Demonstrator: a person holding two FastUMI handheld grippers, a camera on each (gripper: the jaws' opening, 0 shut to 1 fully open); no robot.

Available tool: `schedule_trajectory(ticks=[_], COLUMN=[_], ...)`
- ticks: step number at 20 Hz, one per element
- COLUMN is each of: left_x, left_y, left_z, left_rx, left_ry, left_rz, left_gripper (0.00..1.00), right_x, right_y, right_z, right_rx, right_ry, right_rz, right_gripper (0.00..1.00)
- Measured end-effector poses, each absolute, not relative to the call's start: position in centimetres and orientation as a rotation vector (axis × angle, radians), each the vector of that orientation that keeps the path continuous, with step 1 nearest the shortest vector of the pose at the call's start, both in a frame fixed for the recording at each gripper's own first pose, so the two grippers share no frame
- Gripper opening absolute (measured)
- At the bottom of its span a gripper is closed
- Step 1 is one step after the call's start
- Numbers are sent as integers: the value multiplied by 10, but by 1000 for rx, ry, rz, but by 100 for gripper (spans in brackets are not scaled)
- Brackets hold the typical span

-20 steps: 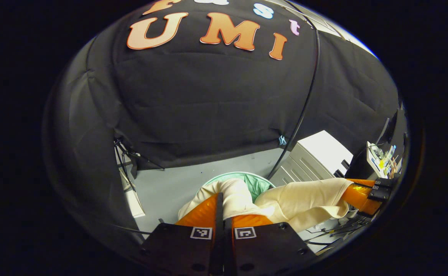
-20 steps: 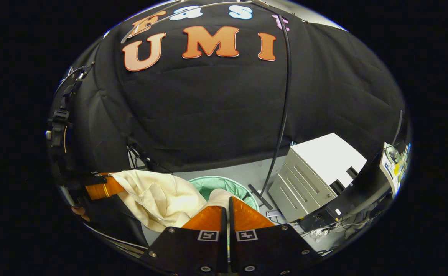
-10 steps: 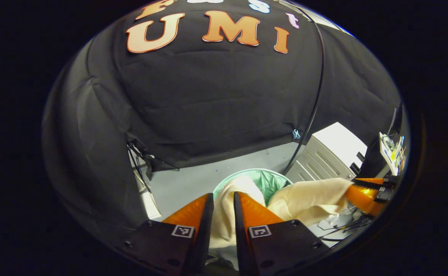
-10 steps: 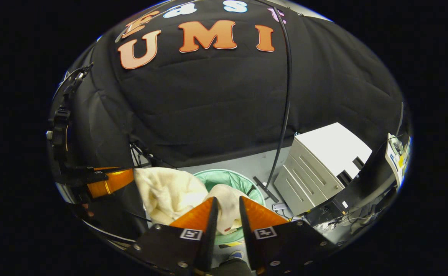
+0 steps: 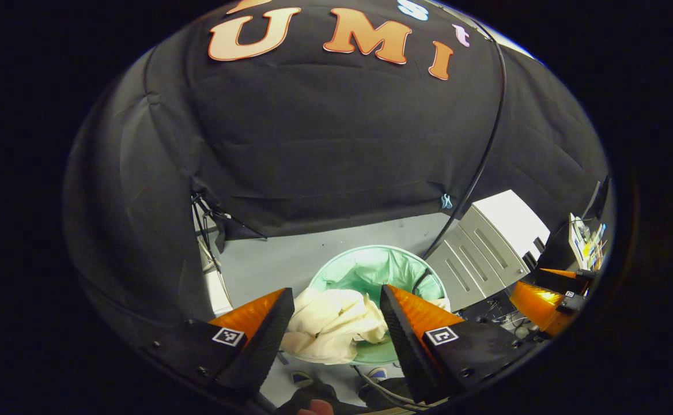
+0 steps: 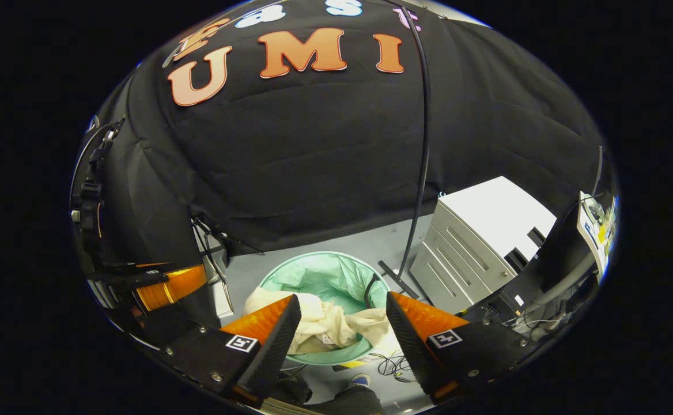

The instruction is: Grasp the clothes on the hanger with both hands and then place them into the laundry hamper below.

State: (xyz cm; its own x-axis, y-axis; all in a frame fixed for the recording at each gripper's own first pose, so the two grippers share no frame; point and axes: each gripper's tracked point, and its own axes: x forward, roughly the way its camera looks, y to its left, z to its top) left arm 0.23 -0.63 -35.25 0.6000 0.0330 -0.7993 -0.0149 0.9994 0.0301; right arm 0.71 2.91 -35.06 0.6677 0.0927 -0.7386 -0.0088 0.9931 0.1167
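Left gripper view: left gripper point(image 5: 332, 314) and right gripper point(image 6: 339, 320) have spread wide, empty; the released clothes point(image 5: 336, 323) now lie in the hamper point(image 5: 371, 271), lower centre, so the placing looks done.

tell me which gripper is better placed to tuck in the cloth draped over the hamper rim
Left, probably. The cream garment spills over the hamper rim on the left gripper's side, and it hangs open there.

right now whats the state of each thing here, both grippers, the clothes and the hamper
left gripper: open, holding nothing
right gripper: open, holding nothing
cream cloth garment: released, crumpled in the hamper, partly draped over its near rim
round mint-green laundry hamper: upright on the floor, open top
white metal drawer cabinet: drawers closed
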Motion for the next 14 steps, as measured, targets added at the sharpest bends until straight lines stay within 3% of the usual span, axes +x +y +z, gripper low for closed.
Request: schedule_trajectory(ticks=[11,14], left_x=[-3,4], left_y=[-5,-6], left_z=[-345,-321], left_rx=[23,4], left_ry=[915,845], left_rz=[16,12], left_gripper=[98,98], right_x=[-1,5], right_y=[36,38], right_z=[-350,-334], right_rx=[102,128], right_ry=[850,790], right_rz=[70,65], right_gripper=[92,92])
